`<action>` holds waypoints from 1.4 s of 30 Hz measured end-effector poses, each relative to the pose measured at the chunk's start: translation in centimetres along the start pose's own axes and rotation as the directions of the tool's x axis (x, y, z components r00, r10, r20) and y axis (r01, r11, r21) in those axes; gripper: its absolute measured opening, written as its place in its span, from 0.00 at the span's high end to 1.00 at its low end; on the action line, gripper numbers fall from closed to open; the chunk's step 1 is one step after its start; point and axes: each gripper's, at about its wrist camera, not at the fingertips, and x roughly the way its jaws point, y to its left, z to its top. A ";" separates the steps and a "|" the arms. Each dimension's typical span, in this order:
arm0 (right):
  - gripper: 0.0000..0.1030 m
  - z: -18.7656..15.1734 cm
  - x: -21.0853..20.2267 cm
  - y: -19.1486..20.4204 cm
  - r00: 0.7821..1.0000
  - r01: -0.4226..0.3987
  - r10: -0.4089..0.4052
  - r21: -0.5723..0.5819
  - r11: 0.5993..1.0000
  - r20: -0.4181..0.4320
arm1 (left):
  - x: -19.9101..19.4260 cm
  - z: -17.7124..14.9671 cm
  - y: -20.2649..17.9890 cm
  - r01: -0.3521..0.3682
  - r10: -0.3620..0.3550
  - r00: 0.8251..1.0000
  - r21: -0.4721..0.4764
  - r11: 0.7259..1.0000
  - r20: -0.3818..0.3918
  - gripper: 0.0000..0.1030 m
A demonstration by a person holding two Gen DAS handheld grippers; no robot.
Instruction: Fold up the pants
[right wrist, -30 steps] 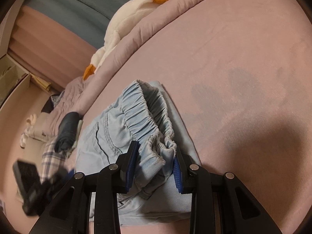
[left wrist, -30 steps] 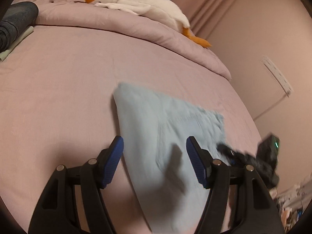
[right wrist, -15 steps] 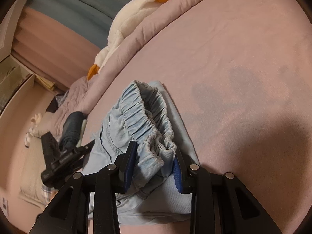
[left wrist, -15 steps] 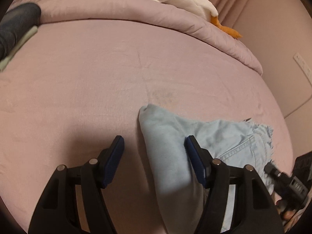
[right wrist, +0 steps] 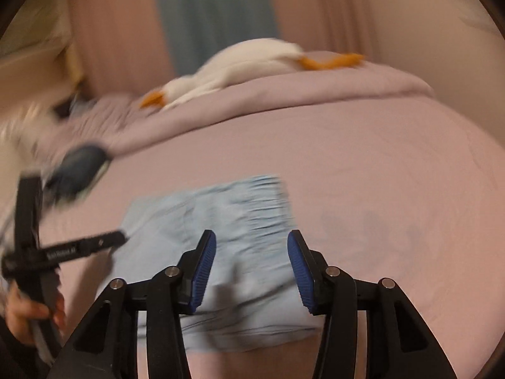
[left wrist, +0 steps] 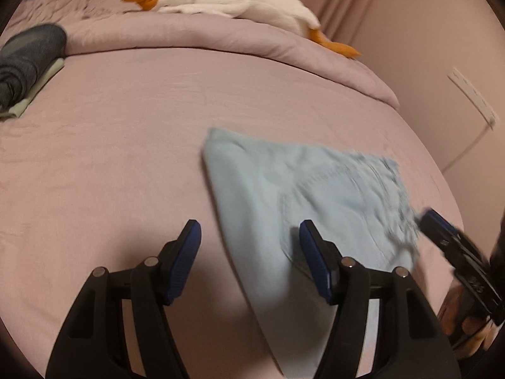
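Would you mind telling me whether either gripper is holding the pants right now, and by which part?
Nothing is held: the left gripper and right gripper are both open above the pants.

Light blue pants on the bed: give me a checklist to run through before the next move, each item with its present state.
1. Right gripper open, nothing between its fingers: ok.
2. Left gripper open and empty: ok.
3. Light blue pants lying folded on the pink sheet: ok.
4. Elastic waistband lying flat: cannot tell, the picture is blurred.
5. Plush goose and dark rolled garment apart from the pants: ok.
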 end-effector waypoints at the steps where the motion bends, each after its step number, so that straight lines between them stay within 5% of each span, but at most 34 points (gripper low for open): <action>1: 0.55 -0.1 0.3 0.6 1.000 0.004 -0.004 -0.030 1.000 -0.014 | -0.2 -0.5 -0.4 -0.014 0.014 1.000 0.023 1.000 0.003 0.39; 3: 0.71 -0.7 1.3 1.7 0.997 0.031 -0.037 -0.095 0.995 -0.063 | -0.1 -1.5 -1.2 -0.032 0.033 0.999 0.082 0.996 -0.007 0.44; 7: 0.78 -2.6 3.2 1.4 0.981 0.083 -0.110 -0.167 0.982 -0.157 | 1.3 -3.7 -1.7 -0.041 0.051 0.997 0.136 0.990 -0.066 0.52; 17: 0.78 -1.6 2.0 1.5 0.986 0.044 -0.061 -0.115 0.992 -0.154 | -1.0 -5.3 -1.3 -0.013 0.015 1.000 0.086 0.996 -0.023 0.51; 25: 0.78 -1.7 0.8 4.8 0.989 -0.094 0.076 -0.141 0.985 -0.123 | -1.2 -6.7 -2.6 0.002 0.003 0.999 0.122 0.993 -0.039 0.50; 29: 0.78 -3.0 4.0 5.8 0.972 -0.064 0.020 -0.183 0.981 -0.236 | -1.0 -6.9 -2.4 0.012 -0.005 0.998 0.107 0.994 -0.062 0.49; 35: 0.78 -3.5 4.5 6.2 0.975 -0.046 -0.005 -0.229 0.972 -0.221 | -0.7 -7.0 -1.8 0.036 -0.031 0.998 0.076 0.996 -0.063 0.45; 39: 0.78 -2.4 4.6 5.9 0.968 -0.083 0.030 -0.205 0.975 -0.249 | -0.5 -6.9 -0.5 0.105 -0.105 0.992 -0.008 0.994 -0.075 0.41; 42: 0.77 -0.8 4.6 5.5 0.953 -0.191 0.157 -0.109 0.976 -0.260 | -0.4 -6.9 0.7 0.183 -0.191 0.978 -0.103 0.978 -0.079 0.37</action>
